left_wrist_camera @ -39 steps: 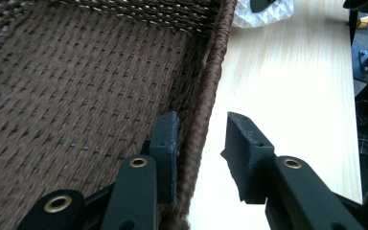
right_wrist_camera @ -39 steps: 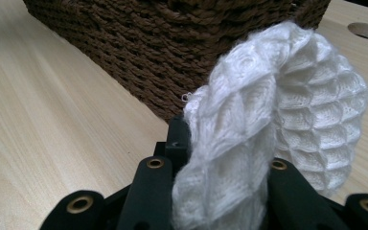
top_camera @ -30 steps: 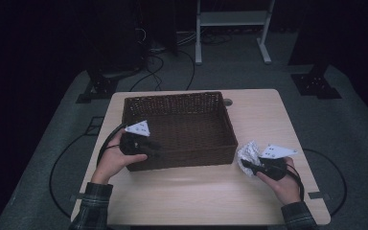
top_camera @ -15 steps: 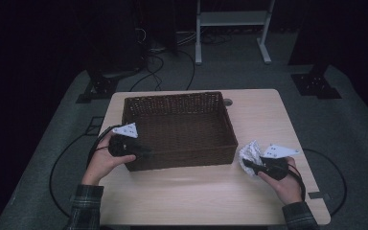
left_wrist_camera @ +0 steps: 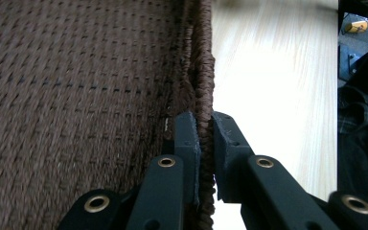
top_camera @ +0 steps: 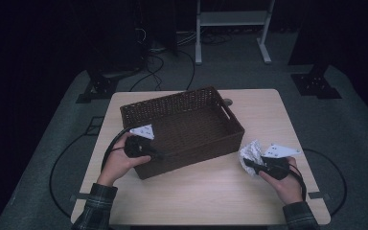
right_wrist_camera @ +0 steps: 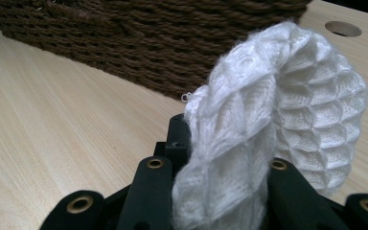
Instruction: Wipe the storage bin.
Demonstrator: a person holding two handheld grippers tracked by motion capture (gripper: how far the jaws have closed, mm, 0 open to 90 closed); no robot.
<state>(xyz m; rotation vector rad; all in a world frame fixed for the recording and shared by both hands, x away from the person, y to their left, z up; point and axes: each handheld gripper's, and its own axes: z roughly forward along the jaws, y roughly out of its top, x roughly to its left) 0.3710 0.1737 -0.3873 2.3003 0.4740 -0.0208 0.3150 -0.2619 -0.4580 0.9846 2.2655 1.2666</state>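
Note:
A brown woven basket (top_camera: 172,99) lies skewed on the wooden table (top_camera: 206,191), nothing showing inside it. My left gripper (top_camera: 159,156) sits at its near-left wall. In the left gripper view the jaws have just been closing, and the left gripper (left_wrist_camera: 206,139) now pinches the basket rim (left_wrist_camera: 202,62), one pad inside and one outside. At the right, my right gripper (top_camera: 247,163) is shut on a white knitted cloth (top_camera: 251,151). The cloth (right_wrist_camera: 287,91) bulges up out of the right gripper (right_wrist_camera: 223,158) and hides one fingertip, close to the basket's outer wall (right_wrist_camera: 172,43).
A round hole (top_camera: 227,101) is set in the tabletop behind the basket. Bare wood (right_wrist_camera: 52,120) lies between the basket and the person's edge. Cables and stand legs (top_camera: 230,52) are on the dark floor beyond the table.
The left gripper moved from above the basket's left side out to its near-left wall and closed on the rim. The basket has turned, its right end now farther away. The right hand stayed still.

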